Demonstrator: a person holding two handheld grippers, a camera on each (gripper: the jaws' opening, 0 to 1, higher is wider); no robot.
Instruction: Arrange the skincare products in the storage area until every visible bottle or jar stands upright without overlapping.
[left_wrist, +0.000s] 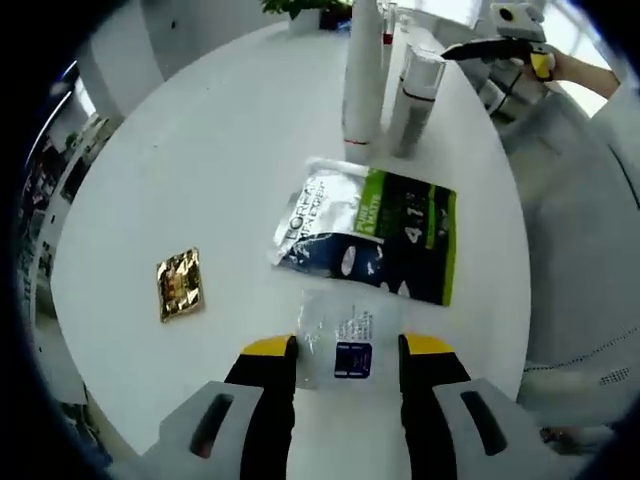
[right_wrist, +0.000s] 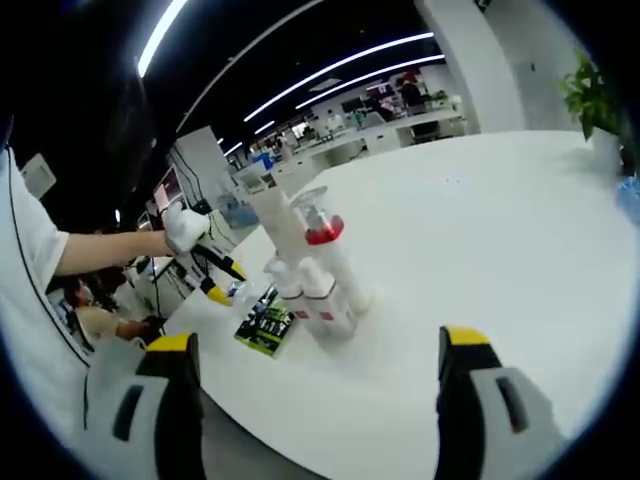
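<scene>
Left gripper (left_wrist: 348, 352): jaws spread, a clear sachet (left_wrist: 338, 345) lying flat on the white table (left_wrist: 200, 160) between the tips, a green-and-dark pouch (left_wrist: 375, 233) just beyond, a gold packet (left_wrist: 180, 283) off to the left. Bottles (left_wrist: 385, 85) stand upright well ahead of the jaws (two at least, close together). Right gripper (right_wrist: 315, 348): jaws spread wide and empty, the bottle cluster (right_wrist: 310, 270) standing ahead between them, pouch (right_wrist: 264, 325) to its left.

Four bottles (right_wrist: 312, 290) — three sachets (left_wrist: 370, 232)
</scene>
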